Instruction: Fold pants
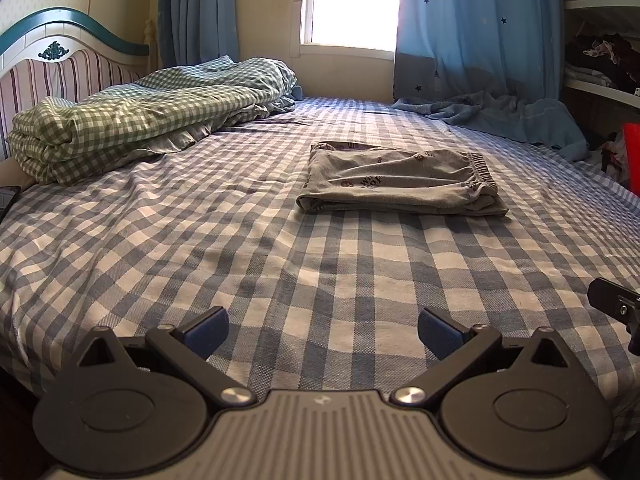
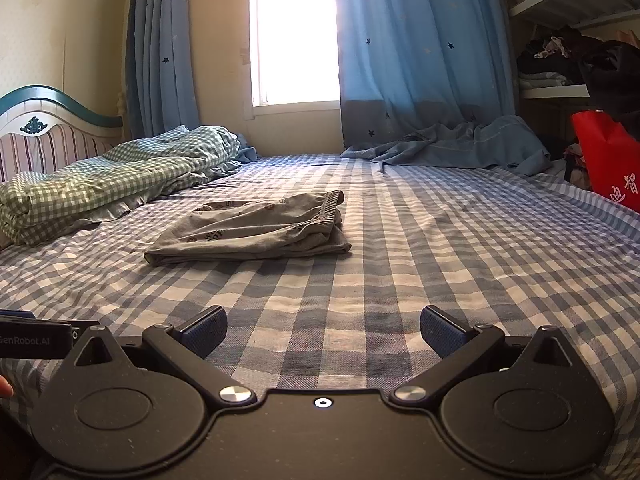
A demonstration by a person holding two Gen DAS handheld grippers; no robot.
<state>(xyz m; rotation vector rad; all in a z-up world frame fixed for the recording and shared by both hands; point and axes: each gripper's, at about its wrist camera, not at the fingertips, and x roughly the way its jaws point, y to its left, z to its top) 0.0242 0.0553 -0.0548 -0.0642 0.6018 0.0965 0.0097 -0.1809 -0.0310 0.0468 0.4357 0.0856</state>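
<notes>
Left gripper [image 1: 323, 330]: jaws spread wide apart, nothing between them, held low over the near part of the bed [image 1: 200, 248]. Right gripper [image 2: 324, 330]: jaws likewise wide apart and empty, over the same near stretch of blue-and-white checked sheet. The two tools sit side by side; a corner of each shows at the edge of the other's view.

Pants [image 1: 400, 180]: grey, lying folded into a compact rectangle on the sheet, well ahead of both pairs of jaws and touching neither. From the left wrist view they lie ahead and slightly right; from the right wrist view [image 2: 250, 232], ahead and to the left. Elastic waistband on the right end, fold edge toward the near side.

Between jaws and pants: bare sheet, lightly wrinkled. Open sheet also lies to the right of the pants.

Farther back, left: a green checked quilt [image 1: 132, 120] bundled against the striped headboard [image 1: 60, 68], apart from the pants. Far right: a blue cloth [image 2: 460, 146] heaped below the curtain [image 2: 420, 60]. A red bag [image 2: 612, 156] stands at the bed's right edge, shelves [image 2: 560, 88] behind it.
</notes>
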